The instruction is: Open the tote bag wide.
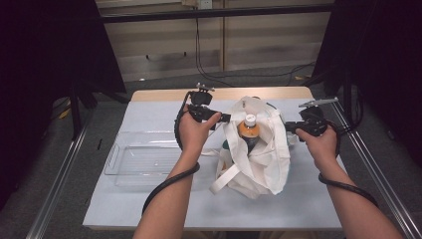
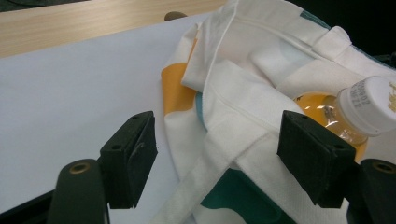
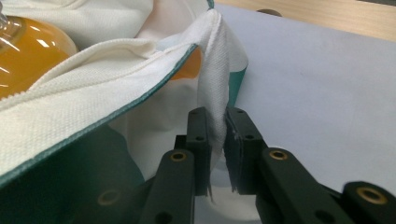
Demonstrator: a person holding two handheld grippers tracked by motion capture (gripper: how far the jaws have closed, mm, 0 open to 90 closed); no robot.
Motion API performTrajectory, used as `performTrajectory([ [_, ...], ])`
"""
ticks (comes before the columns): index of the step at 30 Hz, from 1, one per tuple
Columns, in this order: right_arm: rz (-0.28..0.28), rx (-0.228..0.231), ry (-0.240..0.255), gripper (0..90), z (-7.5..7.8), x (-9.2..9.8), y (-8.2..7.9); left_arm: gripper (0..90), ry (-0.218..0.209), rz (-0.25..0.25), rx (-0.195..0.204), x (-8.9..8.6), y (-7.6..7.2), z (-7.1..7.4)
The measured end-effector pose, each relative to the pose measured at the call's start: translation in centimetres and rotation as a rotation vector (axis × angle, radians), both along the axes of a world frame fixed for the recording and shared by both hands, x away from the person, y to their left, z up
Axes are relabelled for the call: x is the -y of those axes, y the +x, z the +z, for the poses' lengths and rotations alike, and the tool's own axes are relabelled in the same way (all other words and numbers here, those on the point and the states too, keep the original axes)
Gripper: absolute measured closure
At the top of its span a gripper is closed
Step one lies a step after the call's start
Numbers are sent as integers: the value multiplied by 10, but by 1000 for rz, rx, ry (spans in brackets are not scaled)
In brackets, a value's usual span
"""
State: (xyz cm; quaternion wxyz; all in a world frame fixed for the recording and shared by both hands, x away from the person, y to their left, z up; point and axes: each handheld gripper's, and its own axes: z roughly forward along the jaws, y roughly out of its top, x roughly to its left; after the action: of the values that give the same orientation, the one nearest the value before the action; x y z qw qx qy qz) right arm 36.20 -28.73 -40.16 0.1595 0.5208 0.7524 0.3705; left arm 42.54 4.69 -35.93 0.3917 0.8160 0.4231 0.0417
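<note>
Your right gripper (image 3: 215, 154) pinches the tote bag's (image 1: 259, 159) white strap (image 3: 212, 100); your left gripper (image 2: 219, 154) stands wide, straddling the bag's rim beside the orange bottle (image 2: 348, 114).

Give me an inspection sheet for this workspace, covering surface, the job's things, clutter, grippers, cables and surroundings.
Surface: white sheet over a wooden table.
Job's things: white tote bag with green and orange print, mouth up; bottle of orange drink with a white cap stands inside.
Clutter: clear plastic tray to the left of the bag, looks empty.
Grippers: left gripper has its jaws apart, straddling the bag's rim without pressing it; right gripper has its jaws pinched on the bag's edge.
Cables: a black cable trails along each forearm; more black cables lie on the floor behind the table.
Surroundings: dark curtains on both sides, metal rails on the floor, pale wall behind.
</note>
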Motion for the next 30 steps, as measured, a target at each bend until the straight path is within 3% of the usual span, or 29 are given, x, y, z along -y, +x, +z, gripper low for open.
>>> performTrajectory([
  [11, -31, 5, 0, 698, 13, 7, -2, 274, 12, 4, 6, 11, -1, -5],
  [30, -40, 12, 12, 623, 33, 6, 4, 274, 26, -6, 9, 7, -1, -5],
])
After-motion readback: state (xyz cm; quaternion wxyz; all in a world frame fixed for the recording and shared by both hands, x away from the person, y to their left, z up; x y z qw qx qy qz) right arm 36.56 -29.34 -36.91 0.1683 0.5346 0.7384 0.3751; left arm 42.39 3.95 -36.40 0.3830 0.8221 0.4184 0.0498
